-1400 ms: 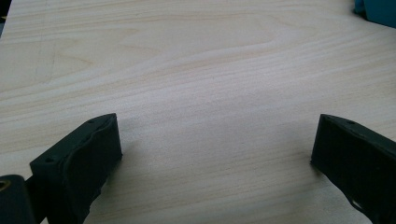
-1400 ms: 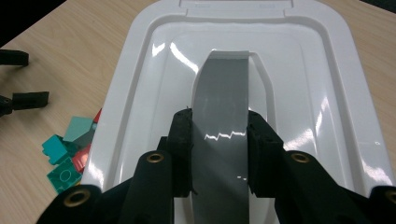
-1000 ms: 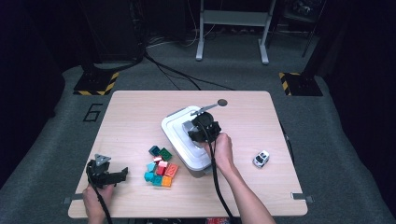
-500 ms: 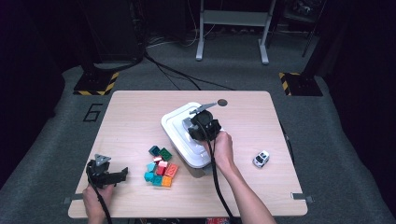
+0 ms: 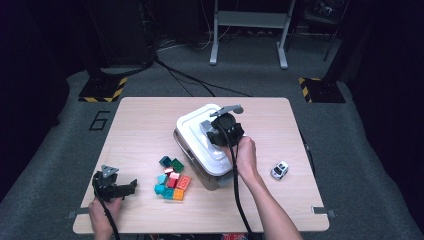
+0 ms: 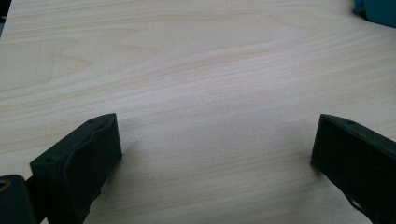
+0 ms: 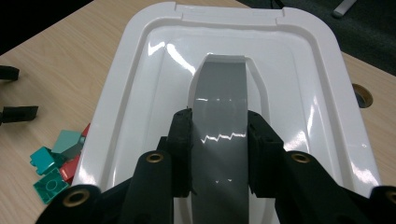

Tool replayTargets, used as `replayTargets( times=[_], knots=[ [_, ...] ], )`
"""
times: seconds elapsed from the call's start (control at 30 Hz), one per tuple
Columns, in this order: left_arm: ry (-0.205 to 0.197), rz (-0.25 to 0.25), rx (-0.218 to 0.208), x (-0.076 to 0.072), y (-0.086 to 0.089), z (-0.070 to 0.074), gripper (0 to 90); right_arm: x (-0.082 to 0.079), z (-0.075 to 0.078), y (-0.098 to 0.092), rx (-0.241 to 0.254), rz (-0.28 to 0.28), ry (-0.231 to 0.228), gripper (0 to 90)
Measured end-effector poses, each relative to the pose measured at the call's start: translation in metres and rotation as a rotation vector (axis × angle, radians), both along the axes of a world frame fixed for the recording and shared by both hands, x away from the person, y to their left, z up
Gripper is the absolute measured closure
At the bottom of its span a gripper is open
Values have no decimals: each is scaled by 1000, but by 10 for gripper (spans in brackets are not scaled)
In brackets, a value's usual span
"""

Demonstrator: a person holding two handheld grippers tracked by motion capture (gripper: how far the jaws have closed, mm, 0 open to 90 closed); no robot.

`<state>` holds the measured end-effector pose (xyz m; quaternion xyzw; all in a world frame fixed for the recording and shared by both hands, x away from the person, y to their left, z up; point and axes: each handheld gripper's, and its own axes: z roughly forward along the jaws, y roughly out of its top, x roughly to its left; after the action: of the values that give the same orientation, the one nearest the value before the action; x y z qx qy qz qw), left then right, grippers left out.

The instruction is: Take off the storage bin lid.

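Right gripper view, right gripper (image 7: pixel 219 149) clamped on lid's grey handle (image 7: pixel 219 107), left gripper (image 6: pixel 215 154) apart

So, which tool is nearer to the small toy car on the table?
The right one. The right tool is clamped on the grey handle of the white lid, left of the toy car. The left tool rests open at the table's near-left corner, beyond the coloured blocks.

1. The right gripper (image 5: pixel 220 131) sits at the centre of the high view, pointing down, its jaws clamped on something grey between them.
2. The right hand (image 5: pixel 244 155) grips it from below, forearm running to the bottom edge.
3. The left gripper (image 5: pixel 131 185) lies at lower left, jaws spread wide apart, held by the left hand (image 5: pixel 105 207).
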<state>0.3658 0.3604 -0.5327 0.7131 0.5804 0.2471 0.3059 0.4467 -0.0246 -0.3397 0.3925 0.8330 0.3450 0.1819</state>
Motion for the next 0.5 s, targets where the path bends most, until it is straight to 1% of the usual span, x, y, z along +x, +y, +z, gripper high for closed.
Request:
replayTargets(
  times=[0.03,0.13,0.2,0.33,0.37,0.43,0.47,0.5],
  knots=[
    [0,0,0,0,0,0,15,0,1,-1,7,-10,6,671],
    [0,0,1,0,0,0,15,1,3,-7,12,-13,-2,671],
    [-1,0,1,0,0,0,15,1,5,-10,17,-26,-3,671],
    [-4,3,1,0,0,0,15,3,9,-18,16,-29,-13,671],
    [0,0,0,0,0,0,15,2,10,-20,18,-38,-11,671],
    [0,0,0,0,0,0,15,3,12,-24,12,-36,-18,671],
    [0,0,0,0,0,0,15,3,13,-26,18,-49,-16,671],
    [0,0,0,0,0,0,15,4,14,-28,18,-50,-22,671]
  ],
)
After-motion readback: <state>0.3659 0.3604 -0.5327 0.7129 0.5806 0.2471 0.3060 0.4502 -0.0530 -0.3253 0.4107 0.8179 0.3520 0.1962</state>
